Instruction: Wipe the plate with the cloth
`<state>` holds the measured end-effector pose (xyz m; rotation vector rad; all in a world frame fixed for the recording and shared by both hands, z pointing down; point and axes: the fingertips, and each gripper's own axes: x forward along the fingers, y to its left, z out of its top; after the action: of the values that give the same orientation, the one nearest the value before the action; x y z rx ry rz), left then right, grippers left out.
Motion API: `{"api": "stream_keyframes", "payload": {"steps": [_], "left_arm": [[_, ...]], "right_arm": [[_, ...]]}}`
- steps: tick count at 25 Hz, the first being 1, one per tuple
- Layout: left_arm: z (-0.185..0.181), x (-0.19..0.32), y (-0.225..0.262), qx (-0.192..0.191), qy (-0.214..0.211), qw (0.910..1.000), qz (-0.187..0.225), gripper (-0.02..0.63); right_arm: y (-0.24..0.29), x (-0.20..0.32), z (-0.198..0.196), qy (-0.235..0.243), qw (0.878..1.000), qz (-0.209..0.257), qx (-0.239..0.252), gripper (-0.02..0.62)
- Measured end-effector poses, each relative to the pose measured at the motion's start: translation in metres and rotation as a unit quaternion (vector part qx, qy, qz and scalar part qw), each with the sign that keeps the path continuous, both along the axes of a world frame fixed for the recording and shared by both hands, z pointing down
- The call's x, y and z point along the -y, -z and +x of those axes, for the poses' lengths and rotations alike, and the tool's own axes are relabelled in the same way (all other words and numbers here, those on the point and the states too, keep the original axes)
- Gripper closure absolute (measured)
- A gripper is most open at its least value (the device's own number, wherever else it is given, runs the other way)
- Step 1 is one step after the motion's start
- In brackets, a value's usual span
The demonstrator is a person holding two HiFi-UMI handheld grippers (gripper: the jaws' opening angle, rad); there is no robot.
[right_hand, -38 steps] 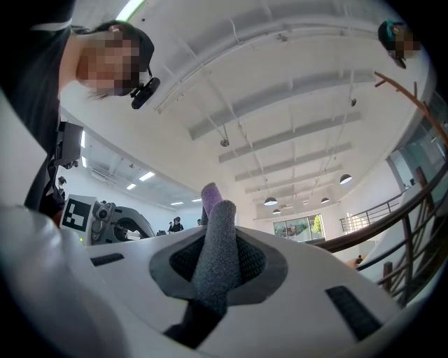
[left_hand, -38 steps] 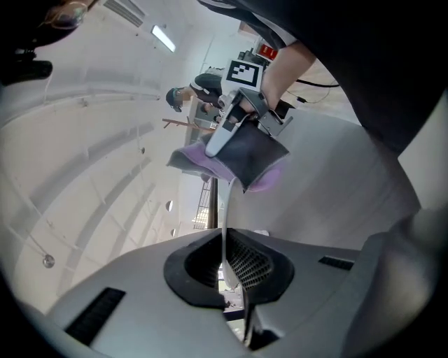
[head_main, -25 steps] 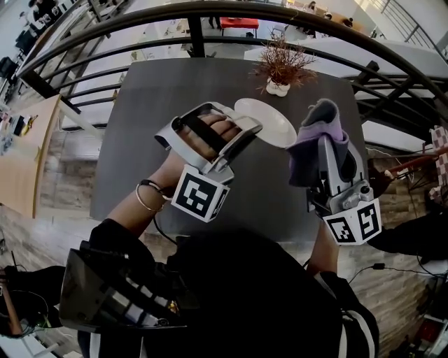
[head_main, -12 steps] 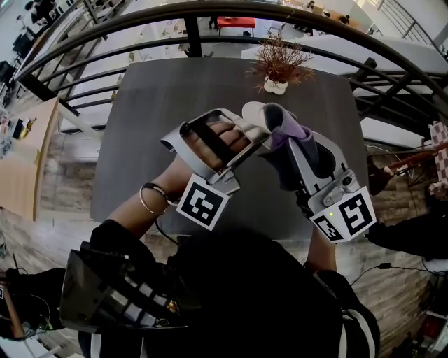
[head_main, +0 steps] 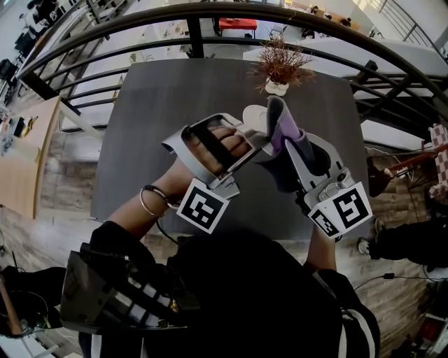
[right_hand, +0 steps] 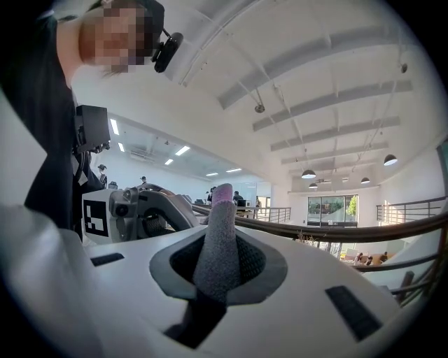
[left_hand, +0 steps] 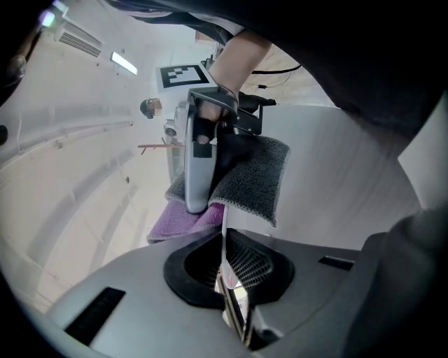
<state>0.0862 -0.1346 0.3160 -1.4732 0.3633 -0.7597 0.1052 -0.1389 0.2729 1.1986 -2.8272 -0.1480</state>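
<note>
Your plate (head_main: 253, 115) is plain white; your cloth (head_main: 285, 131) is purple on one face, charcoal grey on the other. The tabletop (head_main: 157, 105) is dark grey, and the dried plant (head_main: 281, 63) is reddish-brown in a white pot (head_main: 277, 87).

A dark grey counter (head_main: 168, 98) stands by a curved black railing (head_main: 197, 43). A dry plant (head_main: 281, 61) sits on it. Round lamps (right_hand: 390, 160) hang from the white ceiling (right_hand: 336, 77).

A: First entry?
B: Table (head_main: 161, 105), dark grey, one. Dried plant (head_main: 280, 61), reddish-brown, in a white pot (head_main: 277, 88), near its far edge, right of centre.
A: Beyond that edge?
B: Black railing (head_main: 210, 10), curved; red bench-like piece (head_main: 238, 24) behind it.
</note>
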Motion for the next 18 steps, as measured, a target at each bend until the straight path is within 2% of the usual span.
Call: {"api": "stream_keyframes", "payload": {"steps": [18], "left_arm": [[-0.003, -0.006, 0.006, -0.006, -0.005, 0.9999, 0.014, 0.589]], "right_arm": [[-0.015, 0.014, 0.030, -0.045, 0.999, -0.014, 0.005, 0.554]]}}
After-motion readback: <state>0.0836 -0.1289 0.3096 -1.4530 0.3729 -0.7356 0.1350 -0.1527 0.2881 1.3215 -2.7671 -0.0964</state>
